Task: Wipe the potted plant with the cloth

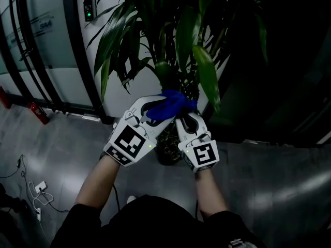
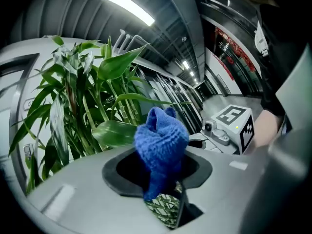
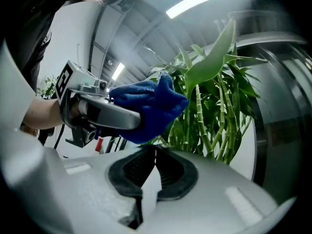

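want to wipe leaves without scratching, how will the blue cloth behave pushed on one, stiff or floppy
Probably floppy: the blue cloth bunches into soft folds above the left gripper, whose jaws are shut on its lower end. Its knitted-looking surface suggests it grips rather than slides. Pushed against the broad leaf, it should mould to it.

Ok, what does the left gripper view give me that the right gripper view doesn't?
Only the left gripper view: the blue cloth clamped in the left gripper's own jaws, plus the right gripper's marker cube. Only the right gripper view: the right gripper's jaws closed together, with nothing clearly between them, and the left gripper from the side, cloth bunched at its tip. Both: the cloth and the potted plant's green leaves close behind it.
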A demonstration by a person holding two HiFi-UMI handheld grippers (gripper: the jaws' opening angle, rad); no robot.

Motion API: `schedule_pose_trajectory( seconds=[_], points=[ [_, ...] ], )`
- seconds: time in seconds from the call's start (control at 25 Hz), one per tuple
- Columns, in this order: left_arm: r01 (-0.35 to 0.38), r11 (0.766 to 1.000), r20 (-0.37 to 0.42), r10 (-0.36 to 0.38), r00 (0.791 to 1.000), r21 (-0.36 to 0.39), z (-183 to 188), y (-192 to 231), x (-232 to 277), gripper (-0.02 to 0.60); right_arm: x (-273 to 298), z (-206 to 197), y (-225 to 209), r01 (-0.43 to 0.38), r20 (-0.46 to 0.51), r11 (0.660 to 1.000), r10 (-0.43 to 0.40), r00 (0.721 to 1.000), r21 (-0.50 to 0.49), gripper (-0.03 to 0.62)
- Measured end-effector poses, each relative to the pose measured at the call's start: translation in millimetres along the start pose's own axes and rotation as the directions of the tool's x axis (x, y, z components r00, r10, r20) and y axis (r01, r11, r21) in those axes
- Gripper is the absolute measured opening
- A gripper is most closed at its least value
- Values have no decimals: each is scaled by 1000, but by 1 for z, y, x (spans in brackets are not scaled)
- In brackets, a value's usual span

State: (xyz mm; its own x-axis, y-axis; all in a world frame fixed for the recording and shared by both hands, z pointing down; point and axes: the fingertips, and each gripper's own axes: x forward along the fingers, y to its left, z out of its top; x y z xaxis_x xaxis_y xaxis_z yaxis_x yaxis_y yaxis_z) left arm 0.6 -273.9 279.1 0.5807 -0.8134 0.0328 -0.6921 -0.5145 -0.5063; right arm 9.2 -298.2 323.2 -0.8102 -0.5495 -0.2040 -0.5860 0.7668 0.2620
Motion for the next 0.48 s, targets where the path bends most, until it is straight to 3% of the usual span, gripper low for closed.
schedule_pose_trajectory(
  seconds=[0.16,0.28,0.4,0.48],
  points=[
    [-26,995,1,26,1000,-100,-14,-10,-2,155,-11,-6,-2,-28,15,999,28,999,43,3],
    [-67,978,6,70,998,-200,-29,-16,-12,155,-17,-15,7,-71,0,995,71,997,71,3],
    [-132,942,14,143,990,-309,-47,-18,-28,155,-24,-33,18,-120,-11,987,122,993,106,3],
    [-172,905,30,199,979,-389,-51,-18,-41,155,-29,-41,22,-142,-24,982,146,989,123,3]
  ],
)
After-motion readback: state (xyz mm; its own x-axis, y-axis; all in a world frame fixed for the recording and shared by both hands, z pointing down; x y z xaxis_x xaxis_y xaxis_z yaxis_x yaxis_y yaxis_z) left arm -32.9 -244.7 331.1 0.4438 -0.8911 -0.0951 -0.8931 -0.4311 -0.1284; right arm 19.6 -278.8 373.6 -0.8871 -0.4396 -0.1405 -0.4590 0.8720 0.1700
